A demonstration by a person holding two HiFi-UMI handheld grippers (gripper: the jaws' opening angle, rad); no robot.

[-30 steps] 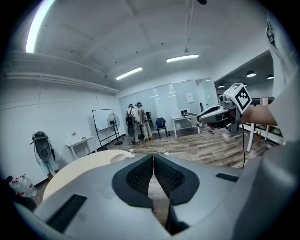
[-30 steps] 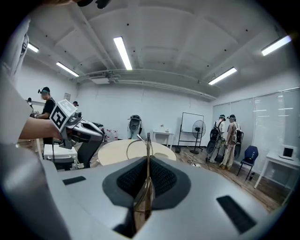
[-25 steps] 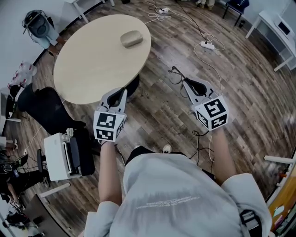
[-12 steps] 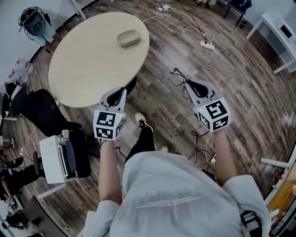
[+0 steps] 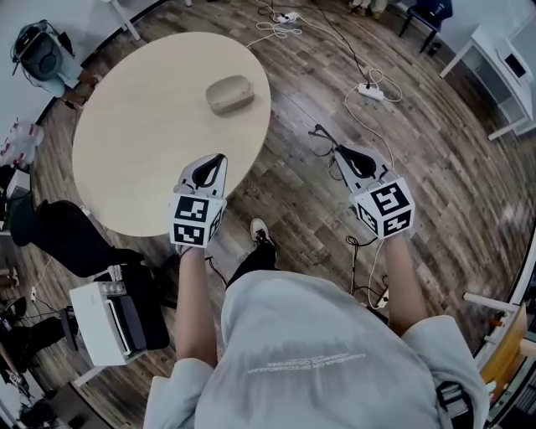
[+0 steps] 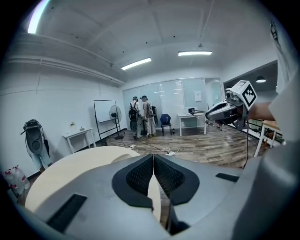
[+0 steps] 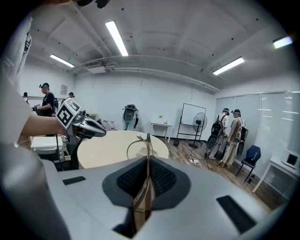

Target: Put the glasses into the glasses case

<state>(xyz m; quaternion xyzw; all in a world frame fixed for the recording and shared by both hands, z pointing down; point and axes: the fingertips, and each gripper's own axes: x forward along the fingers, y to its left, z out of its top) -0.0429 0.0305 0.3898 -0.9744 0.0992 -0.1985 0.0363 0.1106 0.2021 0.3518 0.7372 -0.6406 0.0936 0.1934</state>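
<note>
Office-like lab, whiteboard point(image 6: 104, 111), desks point(image 6: 77, 135), floor cables point(image 5: 289, 18)

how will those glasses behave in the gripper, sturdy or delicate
The glasses look thin-wired, so probably light and easily bent. The right gripper pinches only one slim part, so they may pivot or swing when moved.

Beige glasses case point(image 5: 230, 94), cream table point(image 5: 142, 147), brown wood-grain floor point(image 5: 293, 197)

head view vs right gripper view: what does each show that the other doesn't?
Head view only: the marker cube on the right gripper, and a shoe. Right gripper view only: whiteboard, fan, people standing near them, ceiling lights. Both: the round table, the left gripper, and the glasses pinched in the right gripper's shut tongs.
</note>
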